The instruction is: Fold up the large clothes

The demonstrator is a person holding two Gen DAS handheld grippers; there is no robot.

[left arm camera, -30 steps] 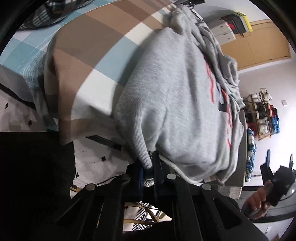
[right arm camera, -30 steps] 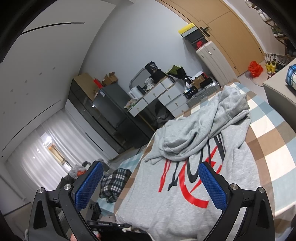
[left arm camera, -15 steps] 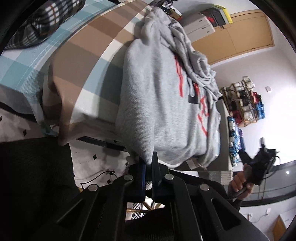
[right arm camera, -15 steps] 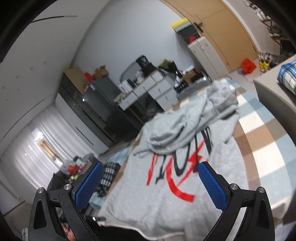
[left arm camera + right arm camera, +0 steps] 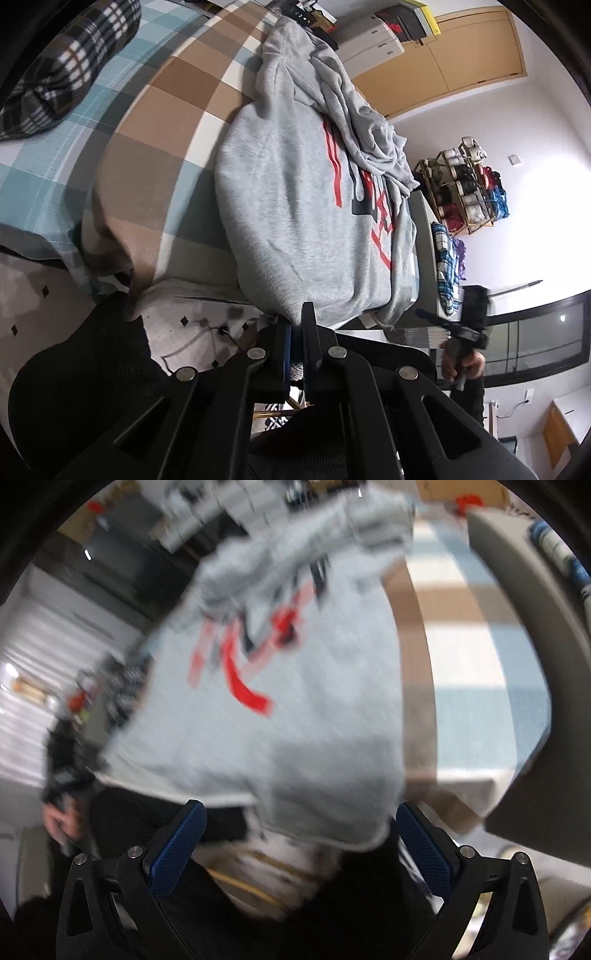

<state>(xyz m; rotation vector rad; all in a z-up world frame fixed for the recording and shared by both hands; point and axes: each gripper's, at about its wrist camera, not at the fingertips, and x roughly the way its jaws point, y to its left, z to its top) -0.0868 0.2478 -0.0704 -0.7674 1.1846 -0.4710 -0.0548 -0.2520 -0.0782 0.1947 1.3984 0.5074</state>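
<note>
The grey sweatshirt (image 5: 295, 192) lies on the checked bed (image 5: 155, 122), its hem overhanging the near edge. The left gripper (image 5: 295, 332) pinches a hem corner — the right gripper (image 5: 301, 834) gapes empty below the hem.

Grey hoodie (image 5: 295, 206) with red and black lettering, bedsheet (image 5: 155, 122) checked in brown, teal and white, black-and-white plaid cloth (image 5: 66, 62), blue-padded black grippers, tan wooden door (image 5: 476, 59), blue plaid fabric (image 5: 447, 266)
</note>
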